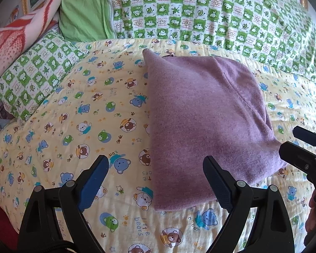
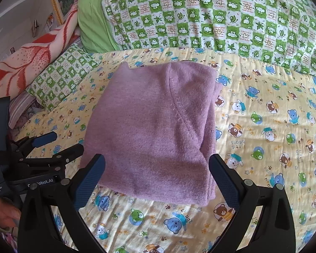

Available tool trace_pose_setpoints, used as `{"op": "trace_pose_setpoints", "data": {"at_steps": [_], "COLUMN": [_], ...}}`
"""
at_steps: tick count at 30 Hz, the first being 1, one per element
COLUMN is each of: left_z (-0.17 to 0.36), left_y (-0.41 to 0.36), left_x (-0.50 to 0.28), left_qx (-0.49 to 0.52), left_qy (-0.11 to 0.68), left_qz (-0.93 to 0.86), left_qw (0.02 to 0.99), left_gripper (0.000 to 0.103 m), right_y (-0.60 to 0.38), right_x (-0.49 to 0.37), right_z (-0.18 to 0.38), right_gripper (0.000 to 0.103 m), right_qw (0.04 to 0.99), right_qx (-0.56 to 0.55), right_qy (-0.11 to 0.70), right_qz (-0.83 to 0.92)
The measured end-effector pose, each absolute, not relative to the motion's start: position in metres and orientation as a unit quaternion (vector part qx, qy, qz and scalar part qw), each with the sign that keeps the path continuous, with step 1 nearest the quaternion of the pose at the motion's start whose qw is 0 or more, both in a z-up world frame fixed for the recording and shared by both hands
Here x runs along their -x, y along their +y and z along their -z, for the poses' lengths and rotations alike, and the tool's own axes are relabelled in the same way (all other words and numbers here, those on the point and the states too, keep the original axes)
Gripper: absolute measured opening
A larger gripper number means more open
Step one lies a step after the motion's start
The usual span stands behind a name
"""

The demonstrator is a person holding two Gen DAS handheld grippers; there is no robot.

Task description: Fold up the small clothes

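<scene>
A folded purple knit garment lies flat on the yellow bear-print quilt; it also shows in the right wrist view. My left gripper is open and empty, hovering just short of the garment's near left corner. My right gripper is open and empty, its fingers straddling the garment's near edge from above. The left gripper shows at the left of the right wrist view, and the right gripper at the right edge of the left wrist view.
A green-and-white checked quilt is piled along the back. A matching checked pillow and a red-and-white blanket lie at the left. A green sheet sits behind.
</scene>
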State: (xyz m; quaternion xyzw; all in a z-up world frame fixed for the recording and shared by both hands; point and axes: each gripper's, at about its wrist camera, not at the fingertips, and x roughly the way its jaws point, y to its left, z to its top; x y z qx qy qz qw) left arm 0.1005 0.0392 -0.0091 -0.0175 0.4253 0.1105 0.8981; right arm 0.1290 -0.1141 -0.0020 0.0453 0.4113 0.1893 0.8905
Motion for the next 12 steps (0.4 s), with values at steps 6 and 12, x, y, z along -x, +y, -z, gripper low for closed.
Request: {"op": "trace_pose_setpoints", "data": {"at_steps": [6, 12], "left_z": [0.0082, 0.0044], "left_y": [0.0357, 0.0328], "left_x": [-0.1001, -0.1000], "left_qx": [0.011, 0.005], "left_qy": [0.425, 0.424], "left_qz": [-0.116, -0.117], "left_qw": [0.898, 0.898], "left_gripper": [0.092, 0.092], "right_y": [-0.1165, -0.1189], "right_x": [-0.1286, -0.1288], "right_z": [0.0020, 0.0015], "right_gripper": [0.099, 0.099], "right_qw": [0.891, 0.891], "right_qx": [-0.049, -0.052], "right_qy": [0.410, 0.409], "right_qz": [-0.189, -0.189]}}
